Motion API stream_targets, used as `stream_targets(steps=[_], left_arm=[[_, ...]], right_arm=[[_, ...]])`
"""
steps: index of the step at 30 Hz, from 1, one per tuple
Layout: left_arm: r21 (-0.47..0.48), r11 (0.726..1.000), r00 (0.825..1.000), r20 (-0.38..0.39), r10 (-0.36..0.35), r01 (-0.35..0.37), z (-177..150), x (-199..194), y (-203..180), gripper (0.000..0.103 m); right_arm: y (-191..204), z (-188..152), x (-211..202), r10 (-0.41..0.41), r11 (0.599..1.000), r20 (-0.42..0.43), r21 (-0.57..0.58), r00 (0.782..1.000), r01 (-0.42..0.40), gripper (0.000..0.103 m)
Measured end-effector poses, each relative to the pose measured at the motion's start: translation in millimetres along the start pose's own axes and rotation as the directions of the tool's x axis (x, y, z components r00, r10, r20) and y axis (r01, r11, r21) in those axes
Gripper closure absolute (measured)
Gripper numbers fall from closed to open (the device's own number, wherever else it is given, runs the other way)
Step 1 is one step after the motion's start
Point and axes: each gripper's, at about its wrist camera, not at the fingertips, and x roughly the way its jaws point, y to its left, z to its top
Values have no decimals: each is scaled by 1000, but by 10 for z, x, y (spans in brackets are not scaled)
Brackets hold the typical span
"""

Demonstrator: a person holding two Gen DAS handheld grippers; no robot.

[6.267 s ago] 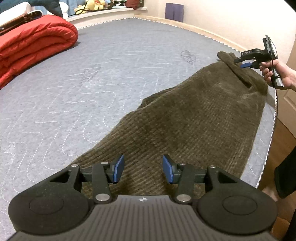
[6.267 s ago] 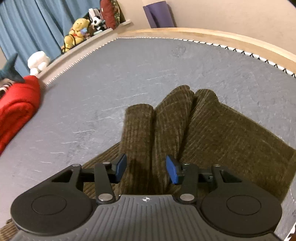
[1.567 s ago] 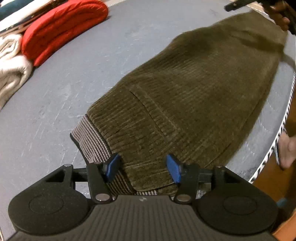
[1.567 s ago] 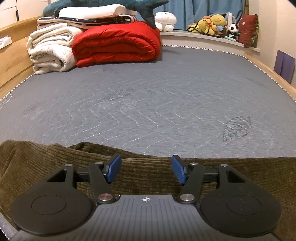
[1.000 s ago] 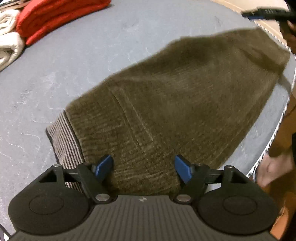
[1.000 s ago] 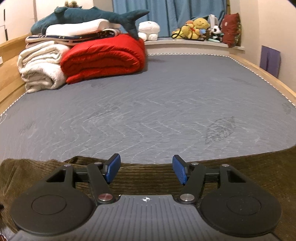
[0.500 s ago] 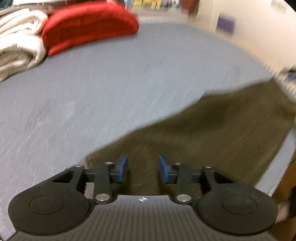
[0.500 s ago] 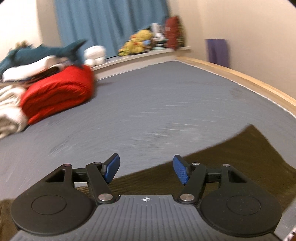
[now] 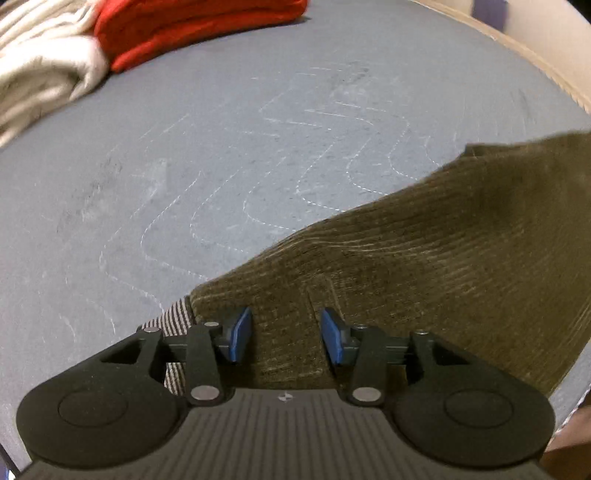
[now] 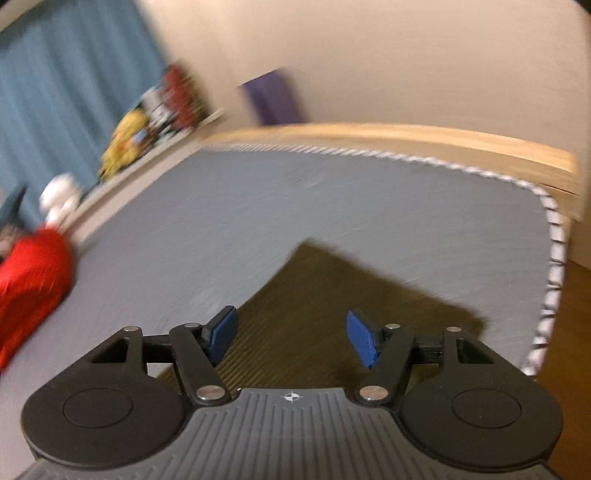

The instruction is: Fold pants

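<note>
Both tongs (image 9: 286,334) (image 10: 291,338) parted above pants (image 9: 424,266)

This is a bedroom in a home. A wide bed fills both views: its grey quilted mattress (image 9: 229,155) with white wavy stitching spreads ahead of the left gripper (image 9: 286,334), framed by a light wooden bed frame (image 10: 406,138) beyond the right gripper (image 10: 291,338). Far ahead and to the left lie a rolled red duvet (image 9: 199,26) and cream blankets (image 9: 40,62). Blurred stuffed toys (image 10: 129,147) line a ledge beneath a blue curtain (image 10: 62,92), by a plain cream wall (image 10: 406,55).
</note>
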Motion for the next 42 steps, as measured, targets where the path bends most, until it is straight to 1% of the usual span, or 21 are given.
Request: stream_targets(steps=[1,3,4,6,8,10,12,14,16,19,22,26,29,30,32,34,35,37,39,40,42], left_arm=[[5,1000,1000,18,-2,2,29,-53,-45,56],[-1,998,996,69,-55,56,80,-219,-159,52],[6,997,993,93,-75,75,98,-294,-209,49],[53,994,984,142,-105,99,142,-460,-380,38],[94,989,978,165,-129,115,190,-561,-525,32],[121,983,971,179,-158,137,226,-597,-641,32],[146,977,963,195,-183,156,233,-672,-758,32],[162,973,958,207,-197,165,234,-707,-841,32],[170,971,956,212,-204,170,241,-692,-884,32],[167,972,958,204,-200,167,255,-612,-887,32],[165,973,961,198,-191,159,242,-590,-860,32],[158,975,962,200,-187,157,226,-592,-829,32],[151,977,961,208,-182,153,221,-603,-801,32],[146,978,961,210,-180,151,220,-604,-786,32],[138,980,962,211,-171,144,222,-592,-754,32],[128,982,963,211,-165,140,221,-585,-724,32],[124,983,964,211,-161,137,222,-581,-713,32],[115,985,966,209,-154,132,221,-563,-689,32],[108,986,968,204,-146,126,222,-535,-671,32],[107,986,969,201,-144,124,221,-520,-665,32],[109,987,971,195,-142,122,220,-493,-659,32]], right_arm=[[-102,40,-4,-20,999,14,38,1000,19,36],[-436,101,-20,-63,987,28,147,998,59,36],[-595,101,-10,-77,977,23,202,997,71,36],[-896,66,28,-98,945,-5,313,995,94,36],[-1112,-6,90,-105,915,-40,386,994,112,36],[-1238,-89,170,-96,905,-87,406,992,123,36],[-1300,-139,309,-45,907,-140,410,989,100,36],[-1356,-197,400,-35,905,-166,413,986,102,36],[-1382,-251,455,-31,907,-173,408,985,101,37],[-1394,-264,532,-25,912,-148,401,989,83,38],[-1329,-239,588,-36,925,-133,371,990,83,46],[-1247,-242,642,-81,935,-129,335,988,120,79],[-1242,-227,599,-100,912,-102,388,990,132,82],[-1151,-202,535,-120,910,-76,389,990,140,83],[-815,-108,317,-130,942,6,313,991,122,83],[-320,-39,46,-88,983,108,170,990,68,83],[38,-42,-146,-39,998,163,55,986,30,83],[659,-178,-513,75,988,231,-152,970,-40,83],[1315,-527,-923,219,911,269,-399,938,-99,83],[1608,-773,-1107,308,843,258,-519,916,-138,83],[2019,-1280,-1361,455,687,166,-691,875,-226,83]])
